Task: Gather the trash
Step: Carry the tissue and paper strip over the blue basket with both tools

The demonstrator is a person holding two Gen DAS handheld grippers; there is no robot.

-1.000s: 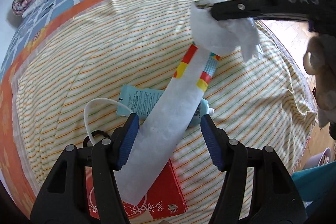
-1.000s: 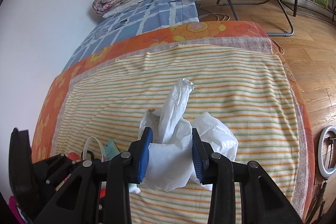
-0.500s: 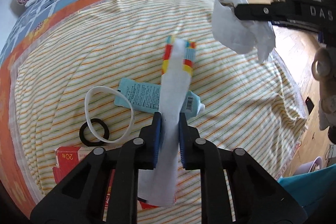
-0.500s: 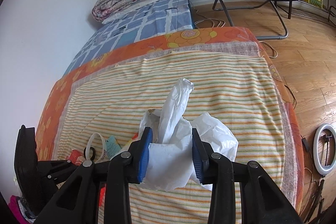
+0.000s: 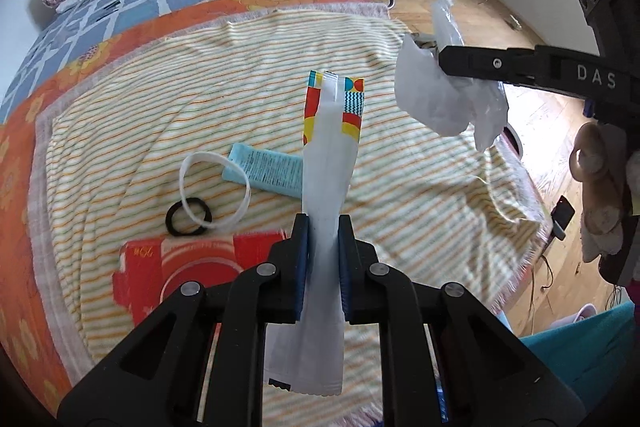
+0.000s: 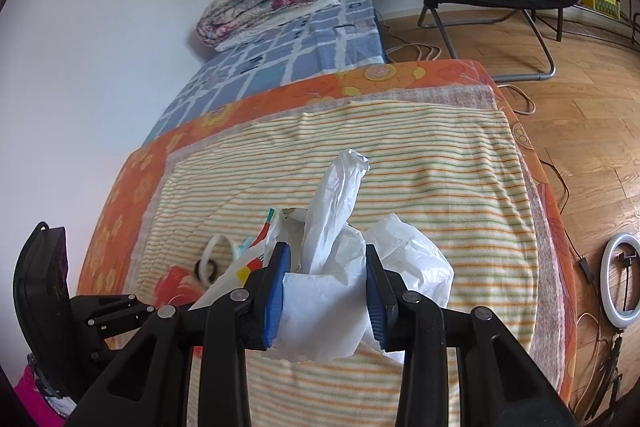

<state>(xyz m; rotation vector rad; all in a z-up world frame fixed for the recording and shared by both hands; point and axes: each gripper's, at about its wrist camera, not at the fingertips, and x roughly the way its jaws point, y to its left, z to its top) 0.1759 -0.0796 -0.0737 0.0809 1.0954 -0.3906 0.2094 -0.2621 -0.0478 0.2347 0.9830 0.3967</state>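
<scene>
The left gripper (image 5: 323, 259) is pinching a long white wrapper (image 5: 328, 163) above the striped blanket (image 5: 400, 187), near its front edge; the right gripper (image 6: 325, 291) is clamping crumpled white plastic (image 6: 340, 267). The thin wrapper is likely sliding free, and the plastic's loose ends are risking a snag

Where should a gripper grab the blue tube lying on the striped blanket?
Grab the blue tube across its flat middle, coming straight down from above. It lies flat on the blanket, its long edges are free, and its right end hides behind the held wrapper.
</scene>
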